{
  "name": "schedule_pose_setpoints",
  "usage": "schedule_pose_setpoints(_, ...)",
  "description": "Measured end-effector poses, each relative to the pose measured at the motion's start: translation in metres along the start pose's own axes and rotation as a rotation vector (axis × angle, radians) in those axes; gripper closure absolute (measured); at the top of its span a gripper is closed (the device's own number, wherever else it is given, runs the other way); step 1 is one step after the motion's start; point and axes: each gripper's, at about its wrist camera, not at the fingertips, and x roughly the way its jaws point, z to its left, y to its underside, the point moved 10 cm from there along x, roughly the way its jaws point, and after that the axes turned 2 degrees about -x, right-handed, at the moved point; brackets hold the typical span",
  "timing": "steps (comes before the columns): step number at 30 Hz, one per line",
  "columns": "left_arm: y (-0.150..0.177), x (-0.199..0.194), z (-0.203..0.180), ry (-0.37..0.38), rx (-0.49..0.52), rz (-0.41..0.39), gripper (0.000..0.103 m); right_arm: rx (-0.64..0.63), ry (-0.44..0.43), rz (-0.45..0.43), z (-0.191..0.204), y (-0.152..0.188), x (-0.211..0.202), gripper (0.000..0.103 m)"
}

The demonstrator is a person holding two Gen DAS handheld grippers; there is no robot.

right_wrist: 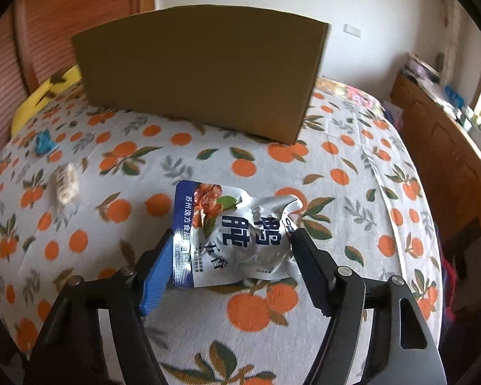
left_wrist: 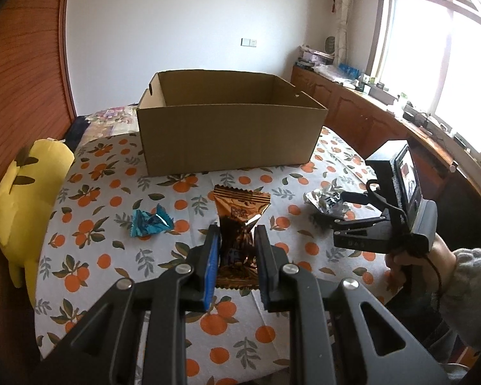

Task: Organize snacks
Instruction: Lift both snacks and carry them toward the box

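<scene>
Four snacks: orange packet point(left_wrist: 237, 224), blue wrapper point(left_wrist: 150, 221), silver pouch point(right_wrist: 237, 237), pale bar point(right_wrist: 65, 184); one box point(left_wrist: 227, 131).

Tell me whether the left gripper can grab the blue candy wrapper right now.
Probably not yet: the left gripper is shut on the brown snack packet. The blue candy wrapper lies uncovered on the tablecloth just beside it, so the path looks free once the packet is dropped.
</scene>
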Motion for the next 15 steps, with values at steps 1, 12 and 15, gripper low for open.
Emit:
schedule_pose_setpoints(1, 0.0, 0.0, -0.001, 0.001, 0.003, -0.003, 0.085, -0.007, -0.009, -0.001, 0.002, 0.0, -0.002, 0.034)
schedule_pose_setpoints(12, 0.006, -0.008, -0.004, 0.025, -0.005, -0.018, 0.084, 0.066, -0.061, -0.012, -0.003, 0.003, -0.017, 0.043)
schedule_pose_setpoints(15, 0.008, -0.008, -0.005, 0.027, -0.008, -0.016, 0.084, 0.078, -0.072, -0.029, -0.003, 0.002, -0.023, 0.043)
